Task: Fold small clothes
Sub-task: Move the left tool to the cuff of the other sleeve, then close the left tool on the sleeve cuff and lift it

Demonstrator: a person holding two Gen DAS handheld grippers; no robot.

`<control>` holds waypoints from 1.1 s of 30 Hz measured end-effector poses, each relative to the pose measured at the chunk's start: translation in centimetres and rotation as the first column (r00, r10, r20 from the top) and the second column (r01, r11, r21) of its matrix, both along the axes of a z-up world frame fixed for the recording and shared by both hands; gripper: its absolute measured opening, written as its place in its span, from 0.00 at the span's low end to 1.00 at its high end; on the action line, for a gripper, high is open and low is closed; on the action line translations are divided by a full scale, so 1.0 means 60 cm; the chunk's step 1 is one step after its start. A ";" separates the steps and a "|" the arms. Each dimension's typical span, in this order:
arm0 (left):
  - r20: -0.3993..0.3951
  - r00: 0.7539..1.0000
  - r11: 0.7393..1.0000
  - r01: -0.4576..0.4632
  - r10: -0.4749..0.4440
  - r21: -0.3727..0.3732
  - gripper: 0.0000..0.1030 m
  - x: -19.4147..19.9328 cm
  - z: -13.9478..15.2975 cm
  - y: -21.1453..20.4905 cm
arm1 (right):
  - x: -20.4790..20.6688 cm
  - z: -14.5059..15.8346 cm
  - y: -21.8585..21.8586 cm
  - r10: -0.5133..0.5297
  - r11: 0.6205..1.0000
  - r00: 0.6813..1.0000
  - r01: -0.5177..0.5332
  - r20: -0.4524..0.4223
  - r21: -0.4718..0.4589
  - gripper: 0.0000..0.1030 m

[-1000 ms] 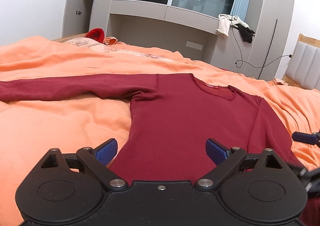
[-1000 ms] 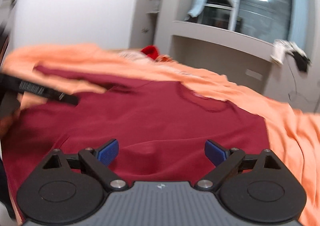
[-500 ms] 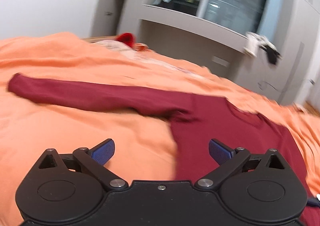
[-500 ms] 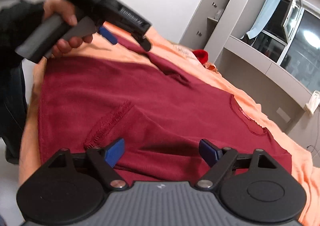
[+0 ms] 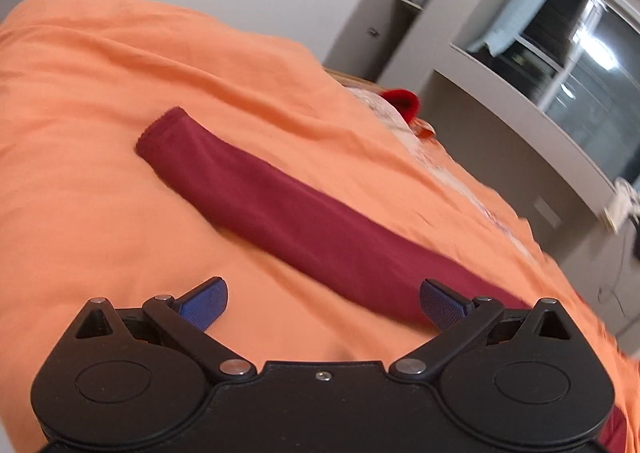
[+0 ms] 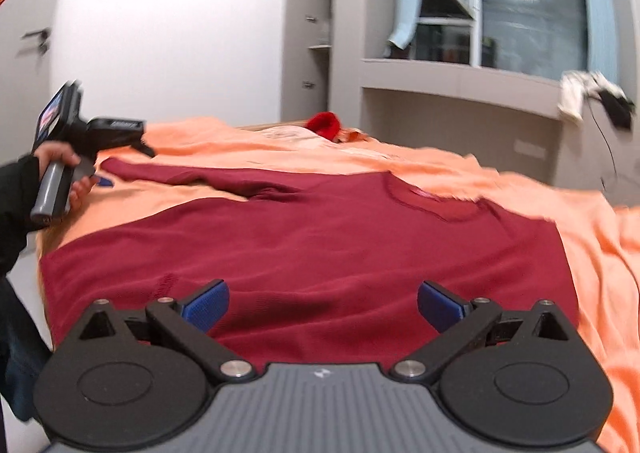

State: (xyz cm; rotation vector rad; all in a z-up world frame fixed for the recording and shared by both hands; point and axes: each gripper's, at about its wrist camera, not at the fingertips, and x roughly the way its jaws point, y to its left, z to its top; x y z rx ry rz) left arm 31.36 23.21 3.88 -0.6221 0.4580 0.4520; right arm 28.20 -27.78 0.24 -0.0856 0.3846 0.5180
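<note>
A dark red long-sleeved shirt (image 6: 320,237) lies flat on the orange bed cover (image 6: 600,253), neckline toward the far side. Its left sleeve (image 5: 280,213) stretches out straight over the cover, the cuff (image 5: 160,129) at the far end. My left gripper (image 5: 323,289) hovers open over the near part of that sleeve, nothing between its blue pads. In the right wrist view the left gripper (image 6: 126,167) shows at the far left, beside the sleeve. My right gripper (image 6: 323,289) is low over the shirt's body near the hem, its jaws opening with nothing pinched.
A red item (image 6: 326,124) lies at the head of the bed. Grey cabinets and a window ledge (image 6: 460,73) stand behind, with white and black cloths (image 6: 572,93) hanging at the right. A hand (image 6: 56,153) and dark sleeve are at the bed's left edge.
The left gripper has swung left from the shirt's body out along the sleeve and rolled. The right gripper's view has levelled out again over the shirt's body.
</note>
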 end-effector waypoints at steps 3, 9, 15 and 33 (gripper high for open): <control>-0.013 0.999 0.999 -0.038 0.038 0.032 0.99 0.019 -0.002 0.017 | 0.000 -0.001 -0.021 -0.031 0.999 0.999 0.031 -0.014 0.030 1.00; -0.047 0.977 0.978 -0.206 0.207 0.042 0.99 0.043 -0.007 0.057 | 0.011 -0.013 -0.048 -0.059 0.995 0.997 0.063 -0.056 0.072 1.00; -0.099 0.954 0.956 -0.272 0.282 0.106 0.95 0.071 -0.013 0.069 | 0.023 -0.023 -0.052 -0.063 0.992 0.992 0.074 -0.108 0.102 1.00; 0.311 0.947 0.954 -0.166 0.083 0.250 0.07 0.016 0.098 -0.028 | 0.012 -0.018 -0.042 -0.085 0.989 0.991 0.096 -0.099 0.109 1.00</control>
